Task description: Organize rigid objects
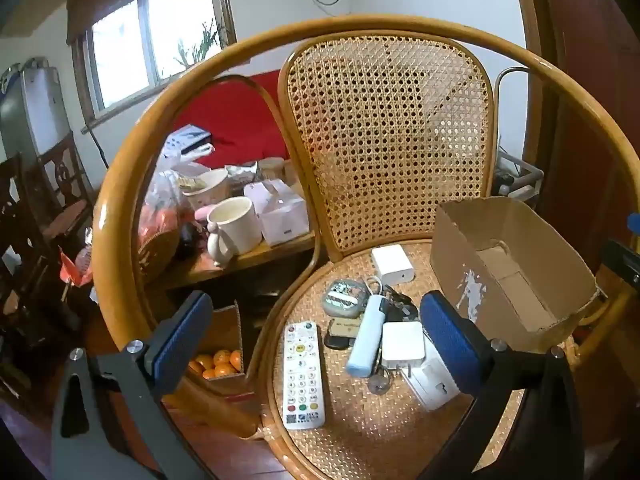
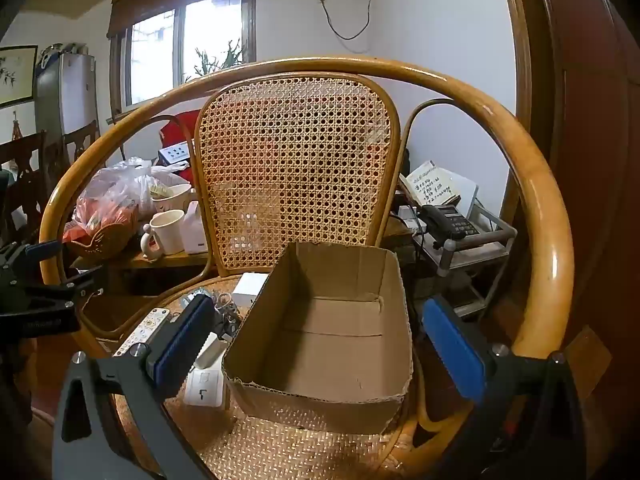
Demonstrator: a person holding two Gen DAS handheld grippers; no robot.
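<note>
Now I am holding both tongs, left (image 1: 316,336) and right (image 2: 320,340), spread wide; cardboard box (image 2: 332,320) is sitting near the seat's (image 2: 280,452) right edge, clutter beside it.

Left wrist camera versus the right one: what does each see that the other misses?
Only the left view shows the whole pile on the seat: the full remote, a pale blue tube, a grey case, plus oranges on the floor.

Only the right view shows the inside floor of the box, which is empty, and a telephone with a notebook behind the chair.

Both show the cane chair, box, mug and window, each past its own open claw.
</note>
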